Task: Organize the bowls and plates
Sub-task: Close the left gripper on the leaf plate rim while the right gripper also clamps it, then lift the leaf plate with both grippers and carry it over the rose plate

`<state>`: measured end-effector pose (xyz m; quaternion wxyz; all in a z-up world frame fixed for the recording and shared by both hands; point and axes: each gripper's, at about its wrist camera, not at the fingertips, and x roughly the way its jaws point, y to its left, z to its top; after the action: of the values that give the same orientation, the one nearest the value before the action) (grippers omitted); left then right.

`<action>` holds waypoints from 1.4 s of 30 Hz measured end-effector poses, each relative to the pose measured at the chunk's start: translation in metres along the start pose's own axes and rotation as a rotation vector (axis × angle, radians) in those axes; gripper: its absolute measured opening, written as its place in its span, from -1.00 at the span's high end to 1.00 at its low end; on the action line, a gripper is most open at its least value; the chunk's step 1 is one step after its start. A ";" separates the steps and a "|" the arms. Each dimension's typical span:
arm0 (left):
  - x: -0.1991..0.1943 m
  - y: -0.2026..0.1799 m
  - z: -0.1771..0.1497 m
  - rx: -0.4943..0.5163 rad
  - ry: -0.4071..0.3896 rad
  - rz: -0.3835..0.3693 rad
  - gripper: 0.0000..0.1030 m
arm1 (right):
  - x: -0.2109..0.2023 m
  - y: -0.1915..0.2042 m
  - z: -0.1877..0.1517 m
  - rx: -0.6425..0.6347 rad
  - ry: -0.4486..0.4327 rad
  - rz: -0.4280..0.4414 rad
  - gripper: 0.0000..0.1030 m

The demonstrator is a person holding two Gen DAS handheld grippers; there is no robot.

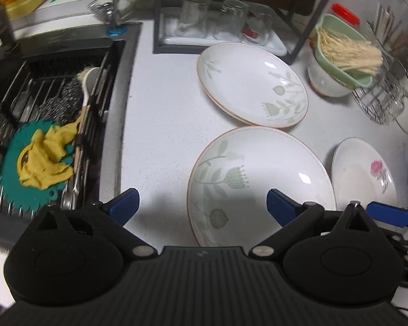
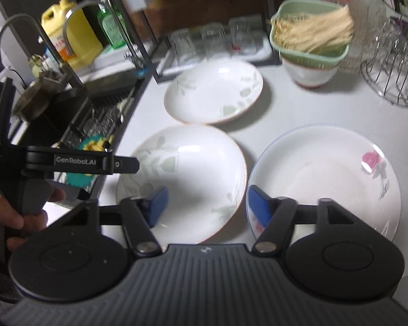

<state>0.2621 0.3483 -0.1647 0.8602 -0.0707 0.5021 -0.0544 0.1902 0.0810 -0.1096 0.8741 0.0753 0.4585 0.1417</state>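
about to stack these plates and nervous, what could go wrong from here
1. The near leaf plate and the rose plate sit rim to rim, and the right gripper hangs open over that seam; closing there could clip both rims or knock one plate.
2. The left gripper hangs close beside it, so the two tools could bump.
3. The far plates are stacked slightly off-centre; adding another could make them slide.

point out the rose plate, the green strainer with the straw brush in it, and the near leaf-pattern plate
rose plate (image 2: 326, 174): right wrist view, bare white centre.
green strainer (image 2: 312, 54): right wrist view, front wall below the rim.
near leaf-pattern plate (image 1: 266, 168): left wrist view, white centre of the bowl.
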 end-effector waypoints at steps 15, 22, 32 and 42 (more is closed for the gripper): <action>0.044 0.003 0.015 0.121 0.034 -0.064 -0.44 | 0.046 -0.016 -0.015 0.210 0.172 -0.024 0.27; 0.059 0.003 0.027 0.165 0.057 -0.087 0.13 | 0.054 -0.024 -0.015 0.276 0.133 -0.046 0.58; 0.071 -0.009 0.038 0.176 0.115 -0.132 0.15 | 0.059 -0.040 -0.021 0.381 0.125 -0.003 0.68; 0.065 -0.001 0.047 0.115 0.181 -0.157 0.15 | 0.058 -0.044 -0.017 0.425 0.142 0.055 0.67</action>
<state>0.3351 0.3398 -0.1974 0.8070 -0.0553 0.5667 -0.1566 0.2151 0.0574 -0.1760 0.8001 0.2598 0.5361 0.0706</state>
